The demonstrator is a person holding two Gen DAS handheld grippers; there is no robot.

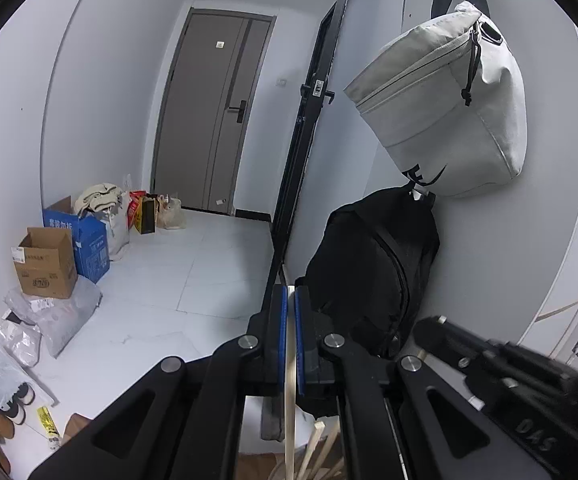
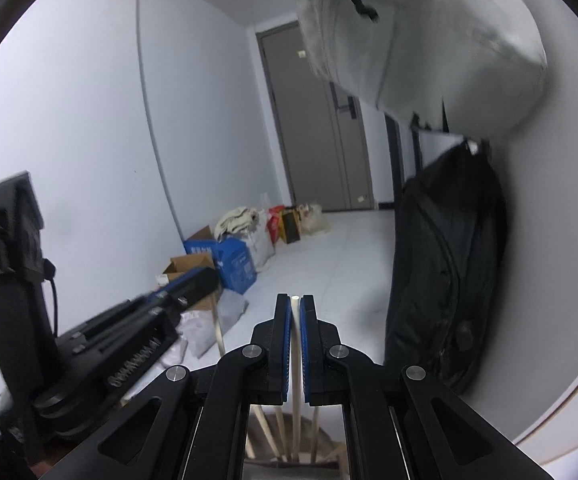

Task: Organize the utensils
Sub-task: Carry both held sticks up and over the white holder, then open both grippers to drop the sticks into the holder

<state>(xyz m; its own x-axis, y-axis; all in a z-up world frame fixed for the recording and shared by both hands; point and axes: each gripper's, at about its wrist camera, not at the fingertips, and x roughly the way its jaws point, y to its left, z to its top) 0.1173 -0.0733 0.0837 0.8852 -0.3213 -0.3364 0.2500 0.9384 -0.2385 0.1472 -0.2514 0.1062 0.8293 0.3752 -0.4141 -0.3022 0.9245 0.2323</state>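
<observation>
Evidently each gripper, left (image 1: 291, 296) and right (image 2: 295, 304), had its jaws pinching one wooden chopstick (image 1: 289, 420) (image 2: 296, 360), light, stiff, smooth, best gripped mid-shaft.

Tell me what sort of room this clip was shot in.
Most likely a home entryway or hallway: a grey door with a handle lock at the far end, cardboard boxes and bags along the wall, shoes on the tiled floor, and a black backpack hanging below a grey bag.

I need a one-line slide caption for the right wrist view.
Right gripper shut on a pale wooden chopstick, more wooden sticks below, hallway behind.
</observation>
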